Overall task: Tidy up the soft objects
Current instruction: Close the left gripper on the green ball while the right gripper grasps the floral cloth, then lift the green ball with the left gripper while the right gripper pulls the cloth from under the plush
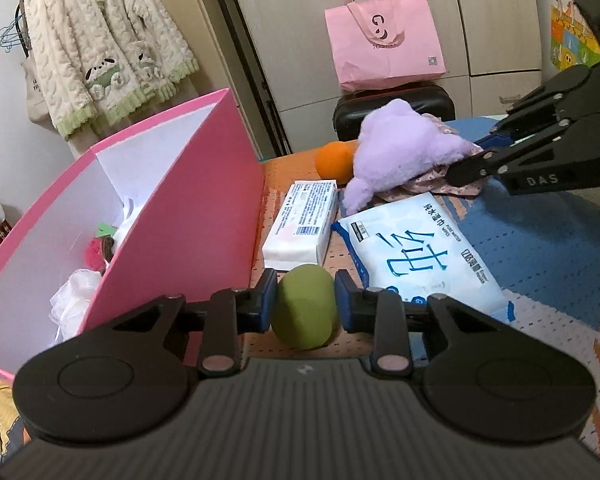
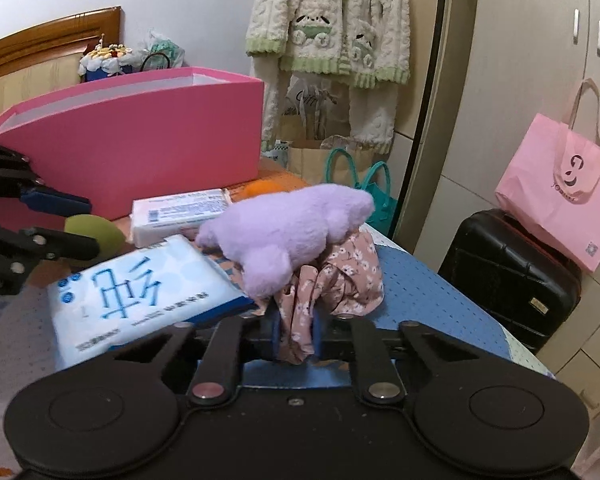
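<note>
My left gripper [image 1: 306,302] is shut on a green soft ball [image 1: 305,307] beside the pink box [image 1: 188,216], which holds several soft items. From the right wrist view the same left gripper [image 2: 88,224] and green ball [image 2: 100,232] show at the left. My right gripper [image 2: 296,334] is shut on a pink floral cloth [image 2: 340,276], with a purple plush toy [image 2: 292,232] lying on top of it. In the left wrist view the right gripper [image 1: 476,156] reaches in from the right, against the floral cloth [image 1: 436,182] under the purple plush [image 1: 400,152].
A blue-and-white wet-wipes pack [image 1: 420,256] and a white tissue pack [image 1: 300,224] lie between the grippers, an orange [image 1: 334,160] behind them. A black suitcase [image 2: 508,272] with a pink tote bag [image 2: 556,200] stands past the bed's edge. A fleece jacket [image 2: 332,24] hangs on the wall.
</note>
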Motion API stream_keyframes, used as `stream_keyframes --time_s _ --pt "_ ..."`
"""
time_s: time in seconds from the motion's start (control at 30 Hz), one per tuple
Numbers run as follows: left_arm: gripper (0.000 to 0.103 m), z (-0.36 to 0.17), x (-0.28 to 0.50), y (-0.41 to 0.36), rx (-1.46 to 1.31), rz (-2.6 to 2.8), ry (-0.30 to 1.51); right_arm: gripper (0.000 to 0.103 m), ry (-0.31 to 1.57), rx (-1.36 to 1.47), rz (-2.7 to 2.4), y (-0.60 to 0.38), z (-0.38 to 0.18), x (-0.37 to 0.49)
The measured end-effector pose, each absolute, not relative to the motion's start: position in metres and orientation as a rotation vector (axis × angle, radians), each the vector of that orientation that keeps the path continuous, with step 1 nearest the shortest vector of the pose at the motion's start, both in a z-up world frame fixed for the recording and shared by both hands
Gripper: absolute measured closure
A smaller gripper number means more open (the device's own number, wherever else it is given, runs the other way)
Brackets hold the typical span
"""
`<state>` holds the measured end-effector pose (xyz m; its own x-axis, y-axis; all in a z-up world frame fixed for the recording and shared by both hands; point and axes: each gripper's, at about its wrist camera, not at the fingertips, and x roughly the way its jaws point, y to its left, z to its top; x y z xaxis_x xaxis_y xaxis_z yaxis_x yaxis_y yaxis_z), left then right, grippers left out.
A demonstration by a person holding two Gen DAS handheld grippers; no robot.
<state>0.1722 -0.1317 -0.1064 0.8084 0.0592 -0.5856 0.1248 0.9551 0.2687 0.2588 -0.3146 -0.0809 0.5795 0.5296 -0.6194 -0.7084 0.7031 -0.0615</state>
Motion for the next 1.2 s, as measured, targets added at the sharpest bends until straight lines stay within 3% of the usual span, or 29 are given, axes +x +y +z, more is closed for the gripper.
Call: stream_keyframes --time_s 0.83,0.87,0.97,1.0,1.2 --pt "0.074 -0.094 0.154 -0.11 0.15 -0.169 0.613 0.094 0.666 -0.174 0.567 -0.318 -0.055 0.177" --pt "0.074 -0.094 0.156 -0.11 0.15 -0.169 0.614 0.088 0.654 -0.181 0.543 -0.318 -0.054 0.176" --pt "0.074 -0.094 0.159 -0.11 0.143 -0.178 0.62 0.038 0.624 -0.172 0.498 -0.321 -0.05 0.178" --pt "0.074 -0.095 0.159 -0.11 0.142 -0.178 0.619 0.032 0.615 -0.159 0.493 -0.323 -0.049 0.181" --pt "0.074 -0.096 0.159 -0.109 0.134 -0.185 0.62 0.025 0.648 -0.093 0.467 -0.327 -0.057 0.222"
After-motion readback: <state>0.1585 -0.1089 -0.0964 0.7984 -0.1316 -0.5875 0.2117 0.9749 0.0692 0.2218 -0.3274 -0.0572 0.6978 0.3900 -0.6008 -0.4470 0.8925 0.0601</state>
